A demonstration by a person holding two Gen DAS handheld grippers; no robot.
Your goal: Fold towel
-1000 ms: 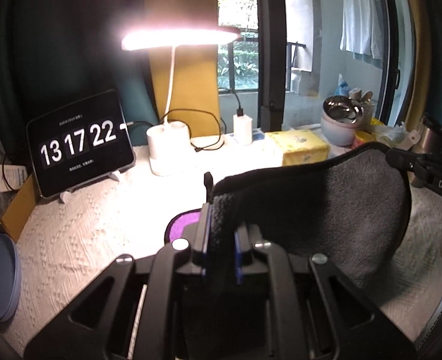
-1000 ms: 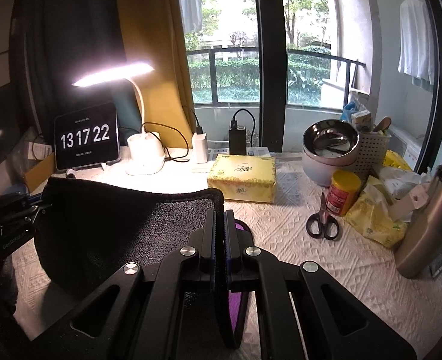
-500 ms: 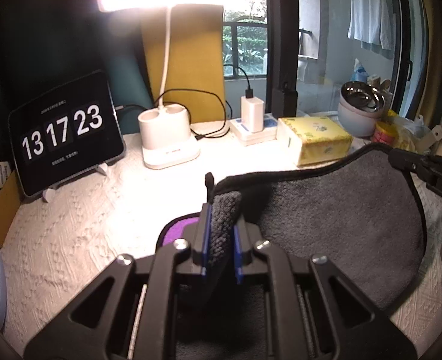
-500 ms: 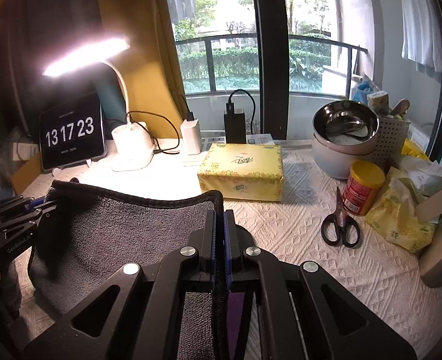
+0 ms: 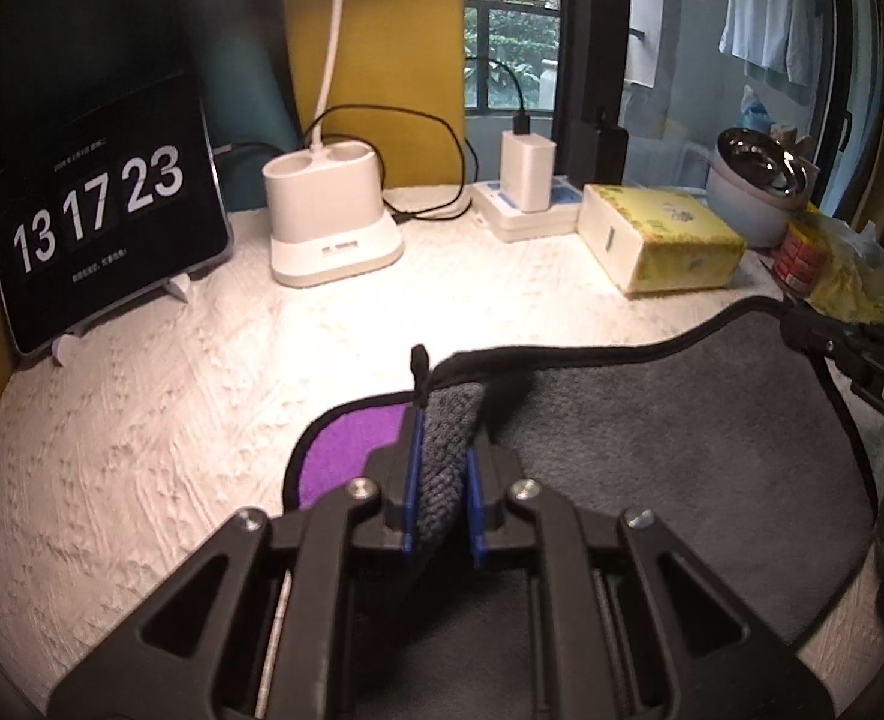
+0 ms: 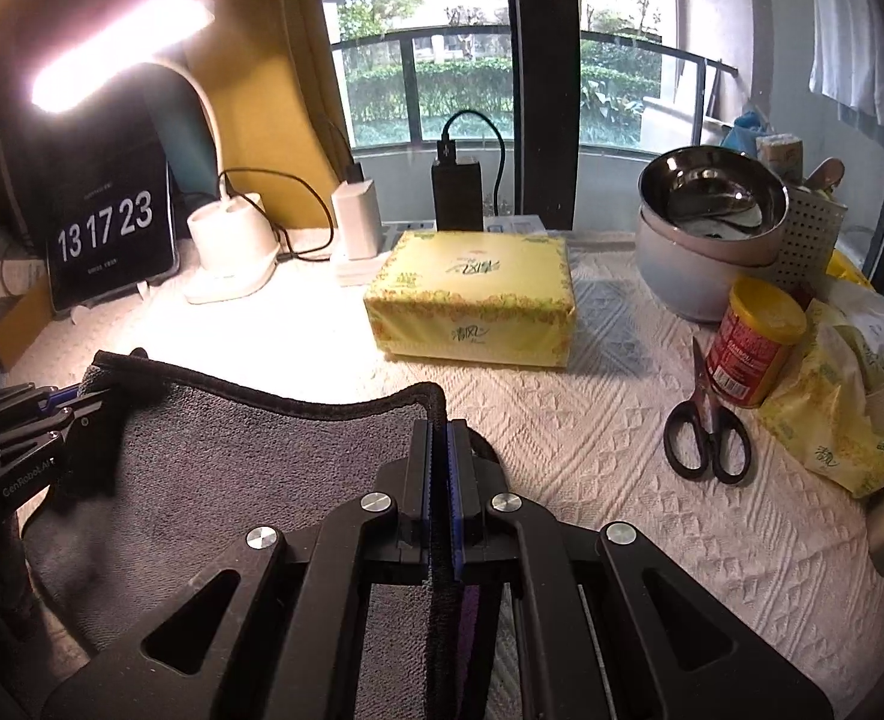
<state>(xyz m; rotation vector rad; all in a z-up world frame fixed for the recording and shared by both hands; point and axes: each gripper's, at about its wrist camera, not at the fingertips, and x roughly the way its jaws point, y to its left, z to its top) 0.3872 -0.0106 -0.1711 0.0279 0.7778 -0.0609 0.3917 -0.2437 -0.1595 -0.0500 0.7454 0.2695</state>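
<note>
The towel (image 5: 670, 450) is grey on one face and purple on the other, with a black hem. My left gripper (image 5: 440, 468) is shut on its left corner, bunched between the blue pads. My right gripper (image 6: 440, 474) is shut on the other corner, gripping the hem. The towel (image 6: 220, 468) hangs spread between the two grippers, low over the white cloth. The purple face (image 5: 352, 450) shows to the left of the left gripper. Each gripper shows at the edge of the other's view.
A yellow tissue pack (image 6: 472, 294) lies just beyond the towel. Scissors (image 6: 709, 420), a red can (image 6: 751, 348), stacked bowls (image 6: 706, 222) and yellow bags stand at the right. A clock tablet (image 5: 100, 228), lamp base (image 5: 328, 222) and chargers line the back.
Both grippers have moved forward and down toward the table with the towel held between them. The towel's top edge has dropped lower, and the lamp head has left the left wrist view.
</note>
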